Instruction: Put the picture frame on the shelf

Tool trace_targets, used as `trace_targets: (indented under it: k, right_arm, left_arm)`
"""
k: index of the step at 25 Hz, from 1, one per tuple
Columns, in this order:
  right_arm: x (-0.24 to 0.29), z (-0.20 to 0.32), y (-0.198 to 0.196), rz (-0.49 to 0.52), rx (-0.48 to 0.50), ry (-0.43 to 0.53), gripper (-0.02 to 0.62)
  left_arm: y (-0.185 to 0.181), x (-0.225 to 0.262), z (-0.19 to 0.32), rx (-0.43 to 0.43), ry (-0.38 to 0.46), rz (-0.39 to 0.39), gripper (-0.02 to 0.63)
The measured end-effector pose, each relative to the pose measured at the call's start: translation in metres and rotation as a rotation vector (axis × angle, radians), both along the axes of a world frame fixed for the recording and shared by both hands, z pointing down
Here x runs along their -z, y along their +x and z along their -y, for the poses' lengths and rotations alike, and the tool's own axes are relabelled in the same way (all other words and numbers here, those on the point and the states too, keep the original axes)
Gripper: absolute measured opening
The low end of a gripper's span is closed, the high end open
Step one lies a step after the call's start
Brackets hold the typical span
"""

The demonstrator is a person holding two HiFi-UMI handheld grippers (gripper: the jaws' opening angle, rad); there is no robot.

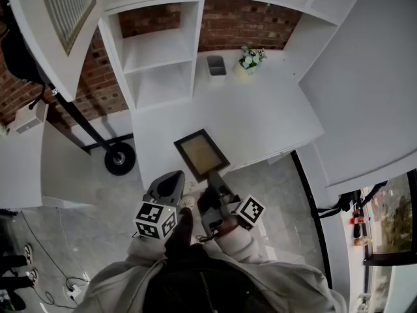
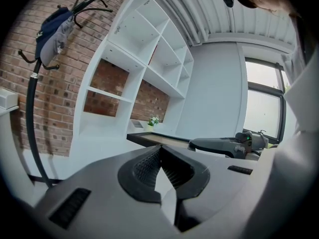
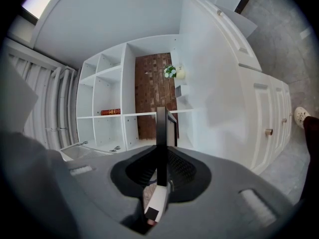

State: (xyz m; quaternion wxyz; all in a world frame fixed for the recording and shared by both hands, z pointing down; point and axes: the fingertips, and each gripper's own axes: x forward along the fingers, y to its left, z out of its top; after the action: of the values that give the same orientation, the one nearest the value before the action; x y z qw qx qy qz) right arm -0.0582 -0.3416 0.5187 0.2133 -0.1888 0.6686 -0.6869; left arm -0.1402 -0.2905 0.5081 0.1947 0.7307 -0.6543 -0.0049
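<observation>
Right gripper (image 1: pixel 212 175) was clamped on the near edge of the dark rectangular picture frame with tan backing (image 1: pixel 202 154). In the right gripper view the frame (image 3: pixel 161 128) stood edge-on between the pads (image 3: pixel 177 169). The frame was held roughly flat in the air over the front edge of the white desk top (image 1: pixel 260 119), well apart from the white open shelving unit (image 1: pixel 159 51) against the red brick wall (image 1: pixel 244 23). Left gripper (image 1: pixel 174 175) was just beside the right one, not touching the frame. Its jaws were closed together at the tips with nothing between them (image 2: pixel 159 151). A small grey box (image 1: pixel 216 66) and a white flower pot plant (image 1: pixel 249 59) sat at the back of the desk. A red book (image 3: pixel 110 112) lay in one shelf compartment.
</observation>
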Motion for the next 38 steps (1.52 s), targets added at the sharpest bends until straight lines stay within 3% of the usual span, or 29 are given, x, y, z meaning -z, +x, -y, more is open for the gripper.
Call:
trace_targets:
  k: [15, 29, 38]
  right_arm:
    - [0.039, 0.085, -0.08, 0.042, 0.074, 0.059, 0.058]
    - [0.091, 0.141, -0.141, 0.122, 0.136, 0.07, 0.058]
    - [0.121, 0.167, -0.185, 0.157, 0.195, 0.111, 0.057]
  left_arm:
    - [-0.075, 0.03, 0.077, 0.083, 0.057, 0.007, 0.003]
    - [-0.129, 0.071, 0.133, 0.072, 0.104, 0.025, 0.003]
    - [-0.16, 0.087, 0.161, 0.032, 0.062, 0.053, 0.003]
